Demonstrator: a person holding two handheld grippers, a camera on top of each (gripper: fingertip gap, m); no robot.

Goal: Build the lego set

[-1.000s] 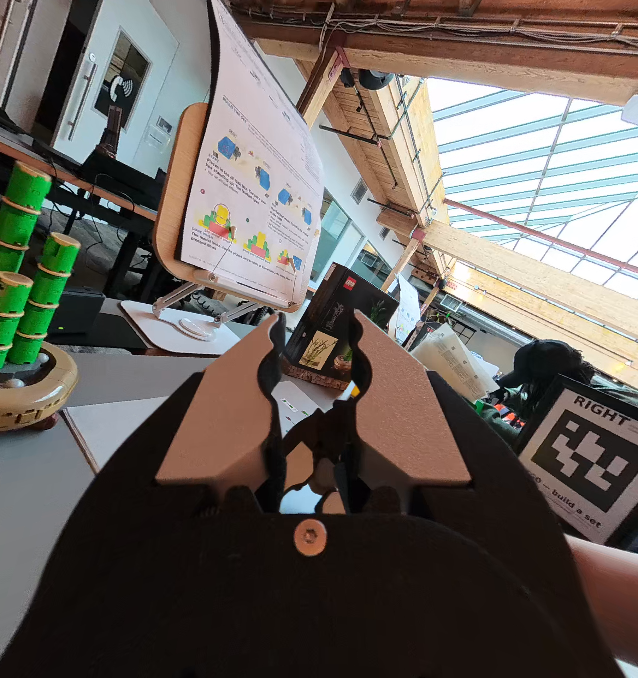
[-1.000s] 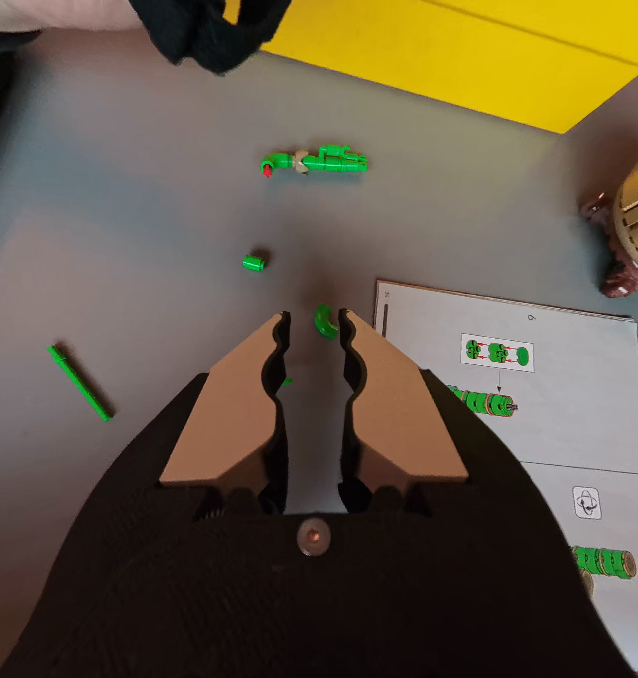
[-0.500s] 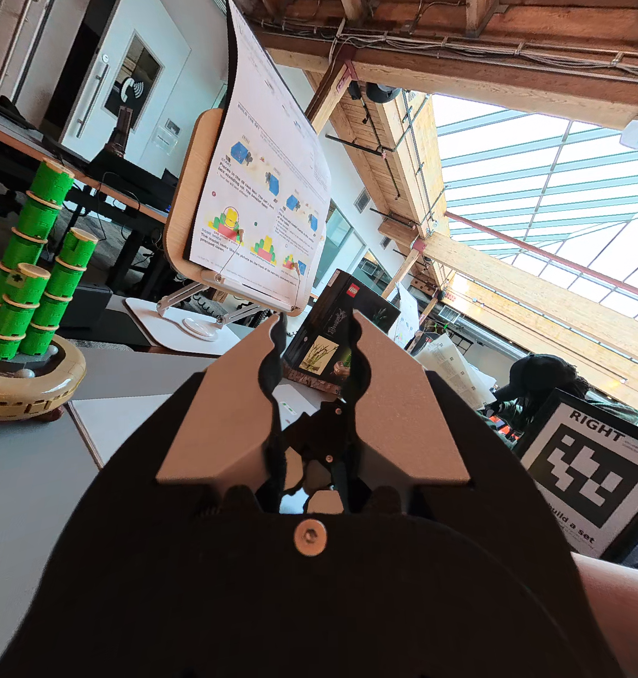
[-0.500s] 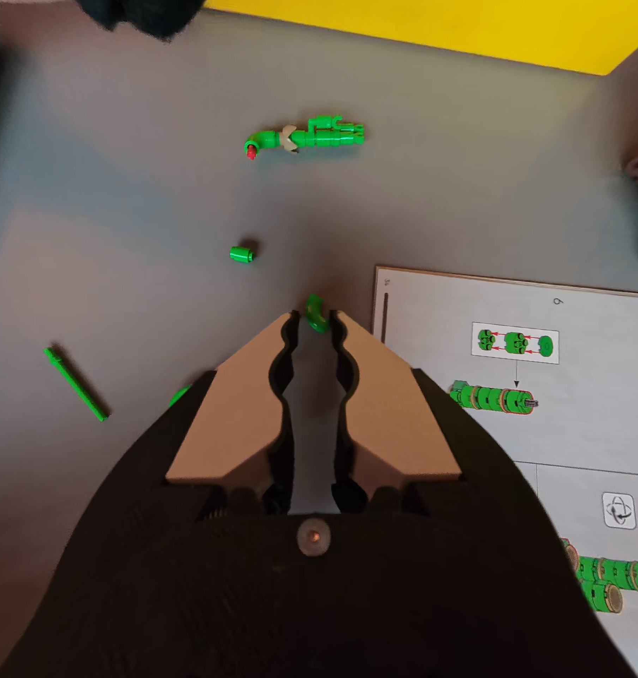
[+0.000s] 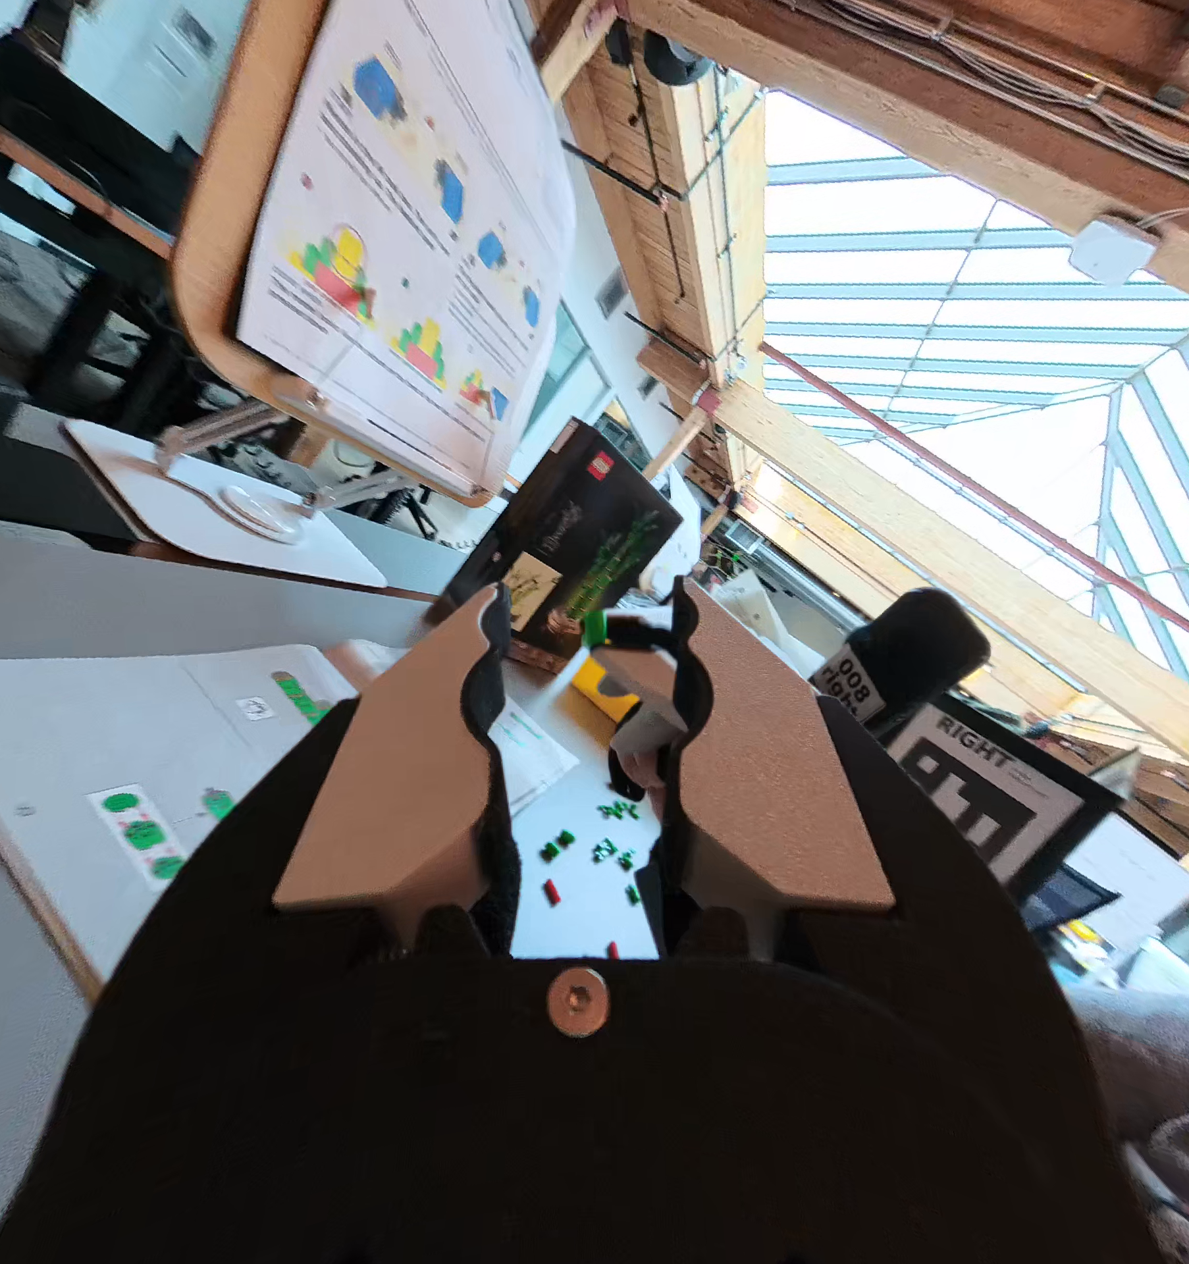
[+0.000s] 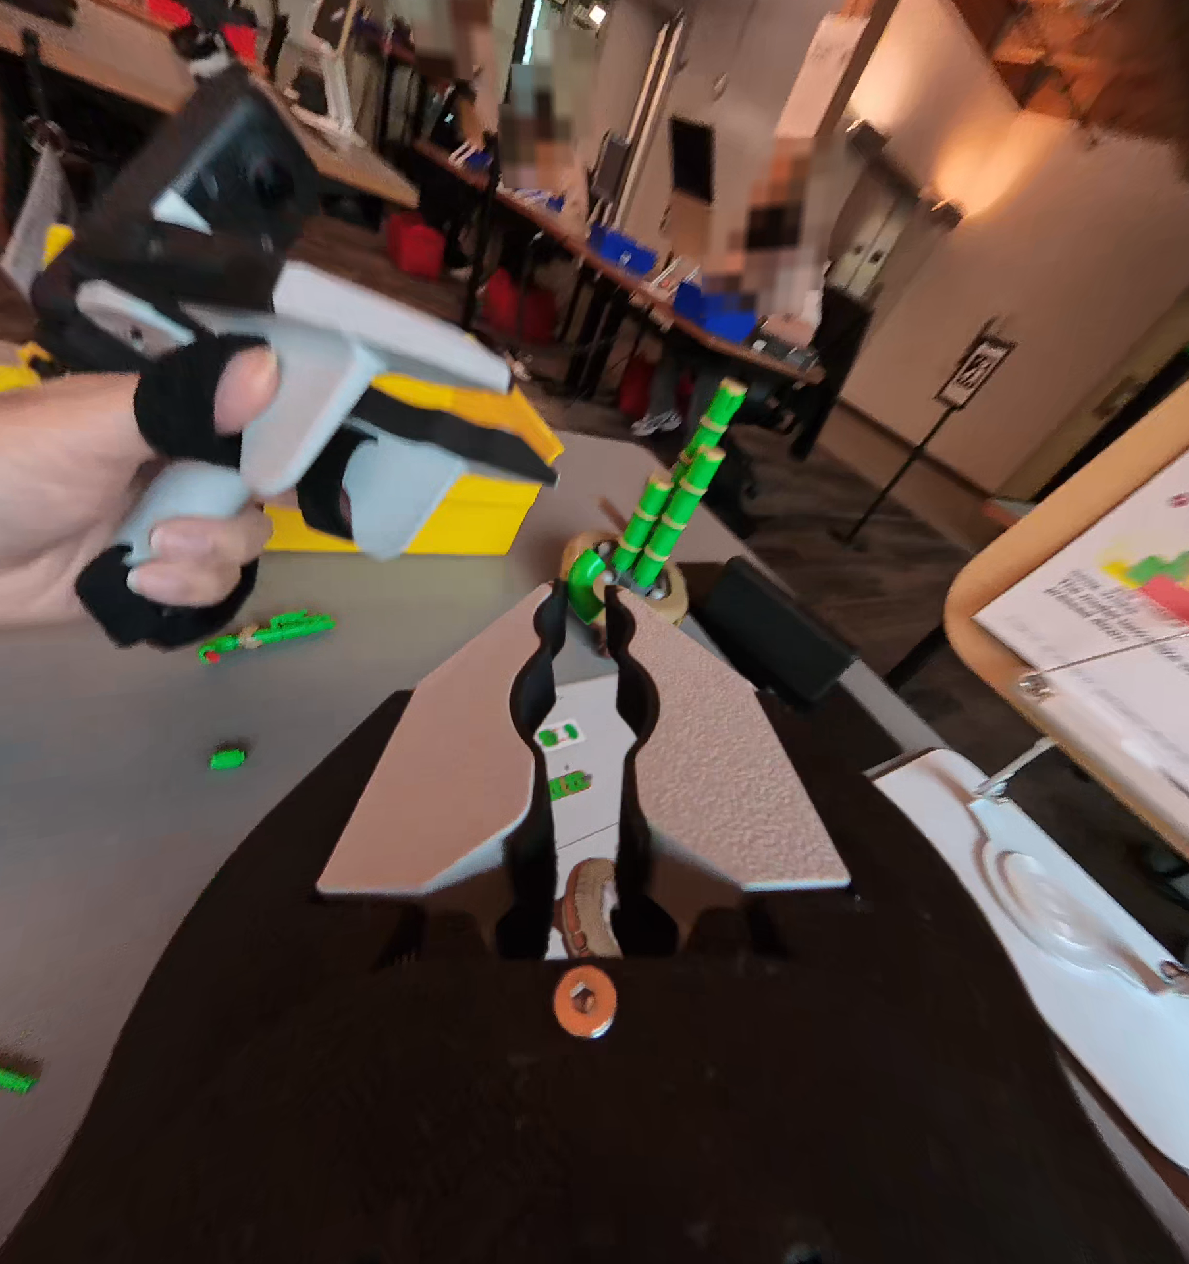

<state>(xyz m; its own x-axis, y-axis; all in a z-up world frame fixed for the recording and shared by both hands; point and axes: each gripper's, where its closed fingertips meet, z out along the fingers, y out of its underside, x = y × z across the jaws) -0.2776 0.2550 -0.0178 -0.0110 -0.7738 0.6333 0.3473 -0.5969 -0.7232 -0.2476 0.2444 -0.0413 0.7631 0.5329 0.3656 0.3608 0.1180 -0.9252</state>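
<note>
Here the right gripper (image 6: 586, 605) was pinched narrow on a curved green piece (image 6: 586, 587), held at the very fingertips and lifted clear of the desk (image 6: 99, 752), probably so its ends stayed free for joining. Just beyond it on the desk lay the open booklet (image 6: 571, 759), near enough to check the step. To the left a small green stud (image 6: 227, 758) and, farther off, a green rod assembly (image 6: 267, 635) lay loose, apart from each other. The left gripper (image 5: 586, 619) hung above the desk with its jaws wide apart and nothing between them, seemingly ready to take a part. Farther back stood the green bamboo stalks (image 6: 674, 499) in their tan base, beside a yellow box (image 6: 468, 520).
</note>
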